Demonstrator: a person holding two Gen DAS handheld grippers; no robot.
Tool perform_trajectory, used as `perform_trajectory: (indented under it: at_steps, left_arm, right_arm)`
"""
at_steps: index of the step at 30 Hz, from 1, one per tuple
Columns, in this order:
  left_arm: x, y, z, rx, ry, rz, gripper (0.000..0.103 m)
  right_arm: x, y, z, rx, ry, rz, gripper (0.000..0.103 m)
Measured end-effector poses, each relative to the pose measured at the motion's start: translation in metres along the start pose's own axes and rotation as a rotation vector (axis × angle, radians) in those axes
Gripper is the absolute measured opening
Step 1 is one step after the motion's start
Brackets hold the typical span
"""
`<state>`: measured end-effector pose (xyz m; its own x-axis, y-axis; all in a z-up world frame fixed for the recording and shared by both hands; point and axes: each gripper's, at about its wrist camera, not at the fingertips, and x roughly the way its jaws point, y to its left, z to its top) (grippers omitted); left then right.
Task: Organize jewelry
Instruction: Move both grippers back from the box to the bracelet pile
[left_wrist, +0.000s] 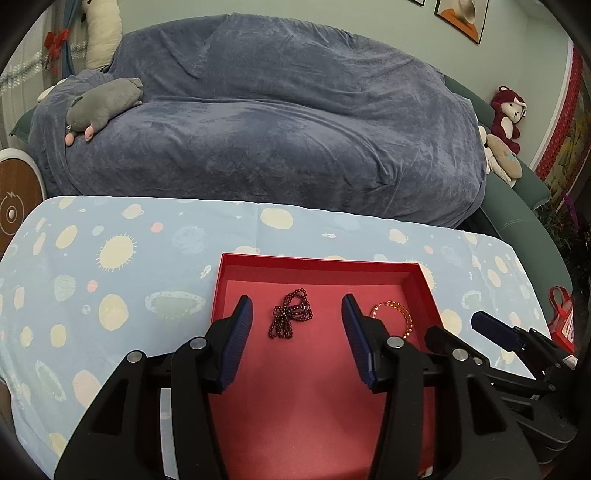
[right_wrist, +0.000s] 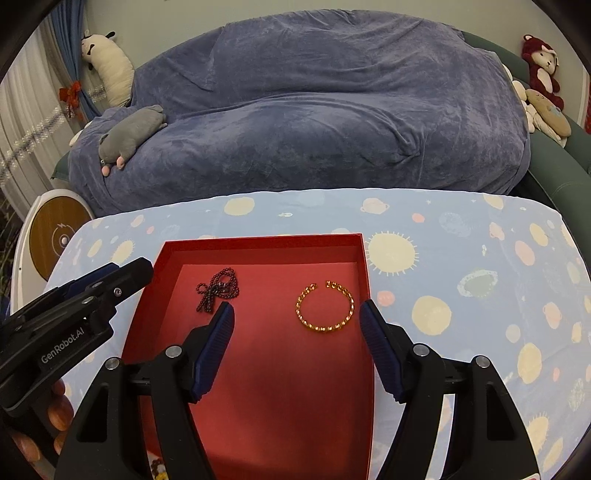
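Lying loose in the red box (left_wrist: 417, 280), dark beads (left_wrist: 290, 314) and gold bracelet (right_wrist: 325, 308) sit between parted, empty left tongs (left_wrist: 297, 314) and right tongs (right_wrist: 297, 317).

Both looking steeply down along their own fingers, close over the table (left_wrist: 110, 258); left view left of the right (each catching the other's gripper); shared: red tray (right_wrist: 364, 258), sofa (right_wrist: 295, 110) behind.

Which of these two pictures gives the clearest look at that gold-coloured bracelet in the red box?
The right wrist view. There the gold bracelet lies whole and unobstructed on the floor of the red box, its open gap at the top plain to see. In the left wrist view the left gripper's right finger hides part of it.
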<state>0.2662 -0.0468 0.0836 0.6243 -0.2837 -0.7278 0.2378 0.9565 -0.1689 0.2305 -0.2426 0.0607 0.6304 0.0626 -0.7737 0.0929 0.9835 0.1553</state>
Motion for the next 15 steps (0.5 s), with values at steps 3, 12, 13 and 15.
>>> perform_trajectory:
  at_steps: [3, 12, 13, 15]
  left_arm:
    - [-0.022, -0.003, -0.012, 0.015, -0.011, 0.004, 0.048]
    - [-0.077, 0.004, -0.078, 0.019, 0.007, 0.038, 0.05]
    - [-0.082, 0.005, -0.089, 0.017, 0.015, 0.04, 0.051]
    - [-0.088, 0.007, -0.111, 0.017, 0.032, 0.055, 0.052]
  right_arm:
    - [-0.025, 0.0, -0.015, -0.001, -0.017, -0.003, 0.068]
    - [-0.085, -0.005, -0.102, -0.007, -0.006, -0.025, 0.069]
    - [-0.09, -0.006, -0.115, -0.009, 0.001, -0.029, 0.069]
    - [-0.097, -0.007, -0.141, -0.002, 0.019, -0.035, 0.069]
